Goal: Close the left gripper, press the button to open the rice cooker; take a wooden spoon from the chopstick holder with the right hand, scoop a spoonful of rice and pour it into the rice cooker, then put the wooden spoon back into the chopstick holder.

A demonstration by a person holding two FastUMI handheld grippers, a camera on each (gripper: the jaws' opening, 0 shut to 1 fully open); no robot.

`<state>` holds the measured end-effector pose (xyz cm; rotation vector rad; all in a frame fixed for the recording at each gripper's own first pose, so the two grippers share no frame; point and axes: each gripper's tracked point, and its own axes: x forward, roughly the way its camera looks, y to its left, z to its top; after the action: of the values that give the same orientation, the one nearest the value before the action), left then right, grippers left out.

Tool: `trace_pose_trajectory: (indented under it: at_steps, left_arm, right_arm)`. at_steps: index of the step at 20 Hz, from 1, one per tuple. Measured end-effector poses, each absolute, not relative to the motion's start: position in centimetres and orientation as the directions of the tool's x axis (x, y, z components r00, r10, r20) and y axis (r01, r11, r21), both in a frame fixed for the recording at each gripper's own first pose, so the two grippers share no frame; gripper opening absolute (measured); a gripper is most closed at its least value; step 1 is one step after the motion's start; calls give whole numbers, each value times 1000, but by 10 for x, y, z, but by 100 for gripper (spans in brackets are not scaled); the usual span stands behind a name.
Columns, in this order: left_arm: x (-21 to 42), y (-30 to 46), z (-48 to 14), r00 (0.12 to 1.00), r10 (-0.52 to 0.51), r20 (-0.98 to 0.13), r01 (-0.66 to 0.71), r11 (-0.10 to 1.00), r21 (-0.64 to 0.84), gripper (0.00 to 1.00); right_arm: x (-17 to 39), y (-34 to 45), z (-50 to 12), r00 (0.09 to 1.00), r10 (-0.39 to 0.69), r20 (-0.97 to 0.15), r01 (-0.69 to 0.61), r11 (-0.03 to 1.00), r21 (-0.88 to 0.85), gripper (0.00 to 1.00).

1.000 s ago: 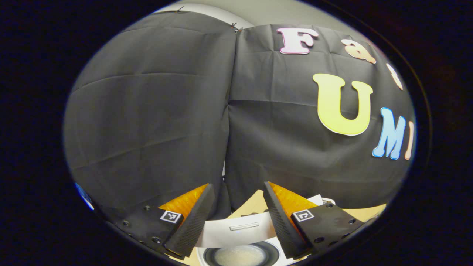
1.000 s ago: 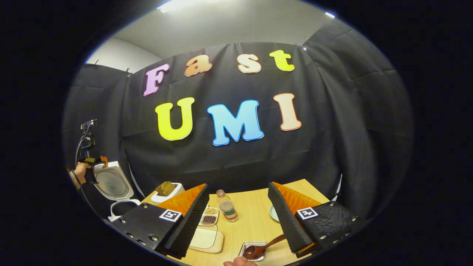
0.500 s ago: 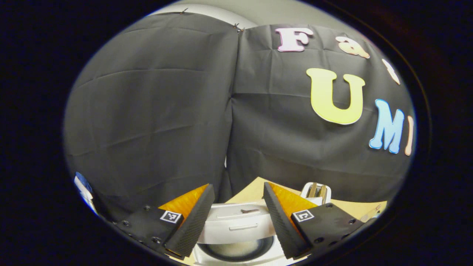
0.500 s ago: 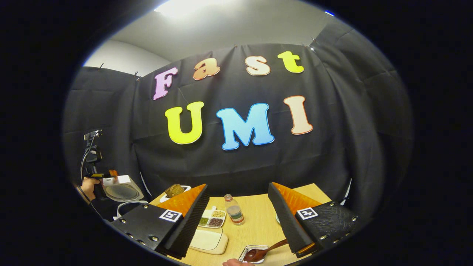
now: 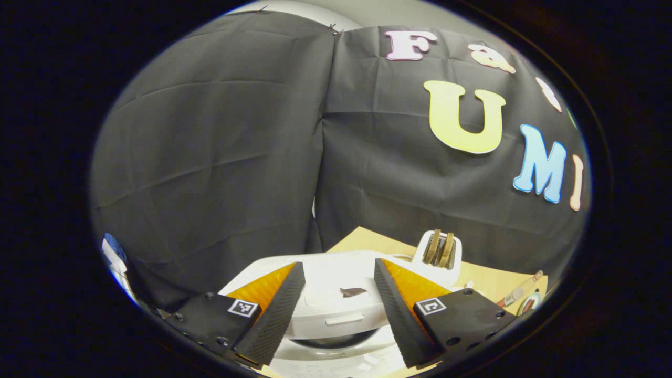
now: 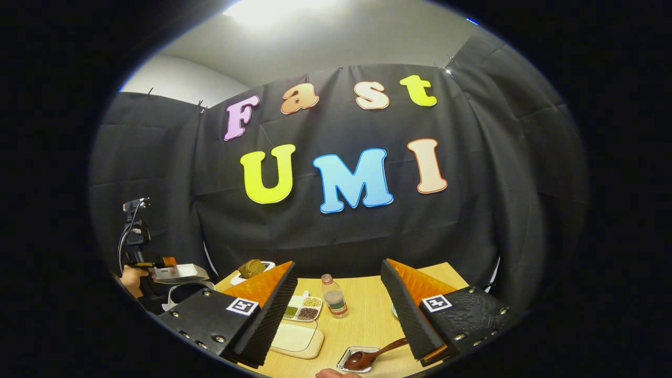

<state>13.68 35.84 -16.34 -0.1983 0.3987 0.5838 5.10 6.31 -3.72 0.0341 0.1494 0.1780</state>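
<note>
The white rice cooker lid [image 5: 336,304] lies almost flat over the dark pot opening [image 5: 336,342], leaving a narrow gap. My left gripper [image 5: 337,265] is open, its fingers standing on either side of the lid's front. In the right gripper view the same lid [image 6: 181,272] hangs low over the cooker body [image 6: 184,294], with the left gripper [image 6: 157,262] and a hand [image 6: 131,275] at its edge. My right gripper [image 6: 338,265] is open above the table, holding nothing. A dark wooden spoon [image 6: 375,354] rests with its bowl in a small clear dish [image 6: 344,362], beside the right finger.
A white toaster-like box with brown slices [image 5: 438,249] stands behind the cooker. On the wooden table [image 6: 362,325] are a small bottle [image 6: 334,296], a divided dish of beans [image 6: 300,310] and a pale board [image 6: 294,338]. A fingertip [image 6: 336,374] shows at the bottom edge.
The cooker lid has swung down from upright to almost flat, the left gripper following it down. The right gripper has shifted only slightly and stays open.
</note>
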Motion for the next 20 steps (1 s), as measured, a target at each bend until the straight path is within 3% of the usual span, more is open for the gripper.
trace_pose_trajectory:
  at_steps: [20]
  left_arm:
    - [115,336,-243,727,422,-542,-512,859,-18,93]
  right_arm:
    - [29,62,-50,971,144,-192,-143,990,20,98]
